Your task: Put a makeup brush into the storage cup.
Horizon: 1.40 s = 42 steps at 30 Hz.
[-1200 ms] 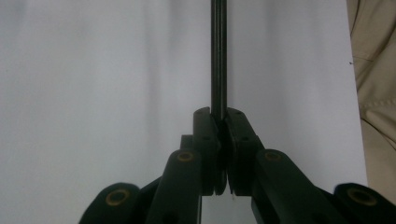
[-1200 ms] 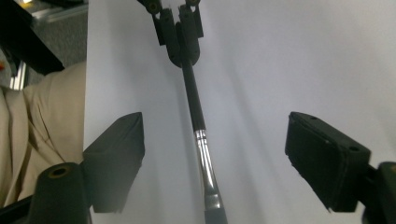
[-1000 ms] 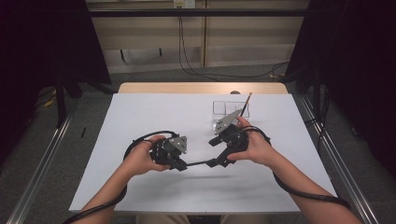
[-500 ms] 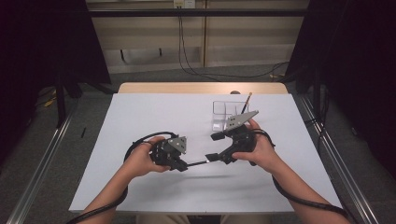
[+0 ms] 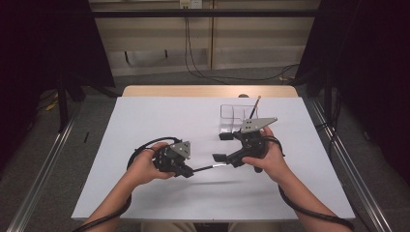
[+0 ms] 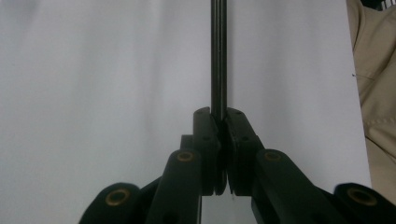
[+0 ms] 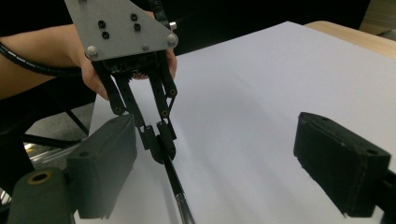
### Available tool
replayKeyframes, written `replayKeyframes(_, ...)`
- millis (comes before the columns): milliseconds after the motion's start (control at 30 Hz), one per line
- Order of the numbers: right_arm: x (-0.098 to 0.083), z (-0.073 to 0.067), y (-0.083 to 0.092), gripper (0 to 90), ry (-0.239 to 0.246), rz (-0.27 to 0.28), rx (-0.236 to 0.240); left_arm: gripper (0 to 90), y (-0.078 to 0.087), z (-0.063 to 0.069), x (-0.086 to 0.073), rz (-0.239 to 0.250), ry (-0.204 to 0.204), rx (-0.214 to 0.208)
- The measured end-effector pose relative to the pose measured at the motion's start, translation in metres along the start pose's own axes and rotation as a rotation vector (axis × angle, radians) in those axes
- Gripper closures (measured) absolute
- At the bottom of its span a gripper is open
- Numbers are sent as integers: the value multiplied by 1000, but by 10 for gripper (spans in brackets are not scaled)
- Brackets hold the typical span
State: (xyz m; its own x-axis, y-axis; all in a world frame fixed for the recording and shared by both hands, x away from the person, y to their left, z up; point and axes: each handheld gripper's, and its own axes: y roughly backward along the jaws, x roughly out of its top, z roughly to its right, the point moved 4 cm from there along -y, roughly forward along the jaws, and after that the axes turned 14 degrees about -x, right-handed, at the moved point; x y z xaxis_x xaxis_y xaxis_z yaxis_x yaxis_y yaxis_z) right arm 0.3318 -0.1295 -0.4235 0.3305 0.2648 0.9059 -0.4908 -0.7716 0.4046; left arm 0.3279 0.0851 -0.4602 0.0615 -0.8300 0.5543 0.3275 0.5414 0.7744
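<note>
Left gripper [image 5: 180, 164] clamped on one end of thin dark pen [image 5: 203, 168] held level above desk [image 5: 159, 116], right gripper [image 5: 223, 146] jaws wide apart around free end: risk of levering, slipping or dropping if closed off-centre.

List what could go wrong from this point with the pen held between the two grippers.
1. The left gripper pinches the thin dark pen at one end only; it may pivot or slip.
2. The right gripper stands open around the pen's free end, its jaws not touching it; closing off-centre could knock the pen loose.
3. The clear holder with another pen stands close behind the right hand and could be bumped.
</note>
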Motion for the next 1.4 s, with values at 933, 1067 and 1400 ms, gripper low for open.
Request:
replayKeyframes(933,2,2,4,119,-7,38,-24,843,8,-2,-9,267,48,8)
replayKeyframes(1067,3,3,4,119,-8,45,-29,843,9,-3,-9,307,48,14)
replayKeyframes(1400,6,2,3,119,-10,54,-24,844,15,-5,-6,433,54,33)
